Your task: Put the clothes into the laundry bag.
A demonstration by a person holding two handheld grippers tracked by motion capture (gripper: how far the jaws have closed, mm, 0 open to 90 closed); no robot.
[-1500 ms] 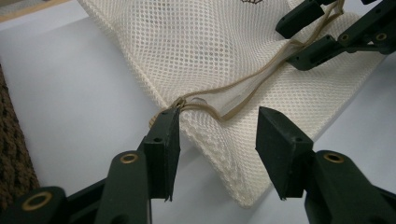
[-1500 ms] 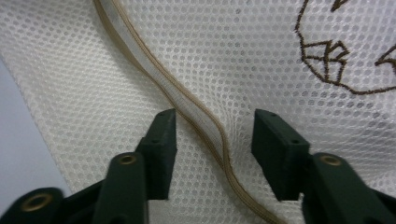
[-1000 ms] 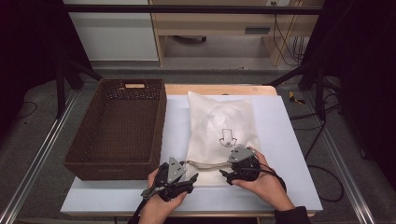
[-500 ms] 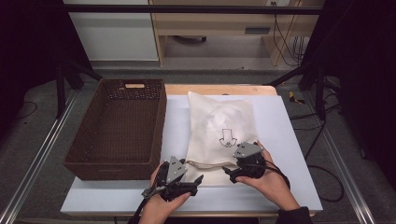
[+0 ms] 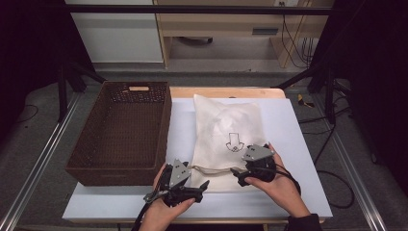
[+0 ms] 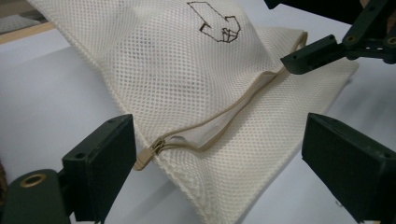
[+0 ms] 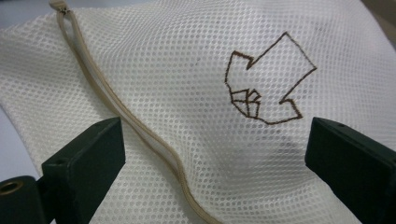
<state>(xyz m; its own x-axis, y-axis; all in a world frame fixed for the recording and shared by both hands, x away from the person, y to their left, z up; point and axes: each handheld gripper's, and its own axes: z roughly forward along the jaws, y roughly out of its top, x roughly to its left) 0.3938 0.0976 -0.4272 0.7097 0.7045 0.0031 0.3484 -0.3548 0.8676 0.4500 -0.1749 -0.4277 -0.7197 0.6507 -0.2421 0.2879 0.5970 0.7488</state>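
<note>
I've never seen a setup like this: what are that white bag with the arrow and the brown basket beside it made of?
The white bag looks like soft cream mesh fabric, matte: fine regular holes show all over, and it creases. Its zipper seems a tan plastic or fabric tape. The brown basket looks like woven wicker or a plastic imitation, dark and dull; the weave shows on its walls.

A white surface [image 5: 298, 144] with a wooden far edge is standing on a grey floor [image 5: 29, 130], metal rails [image 5: 33, 178] running along both sides. Behind, a white cabinet [image 5: 115, 36] and a light wooden desk [image 5: 226, 29] are sitting, cables [image 5: 293, 41] hanging nearby, darkness filling both flanks.
</note>
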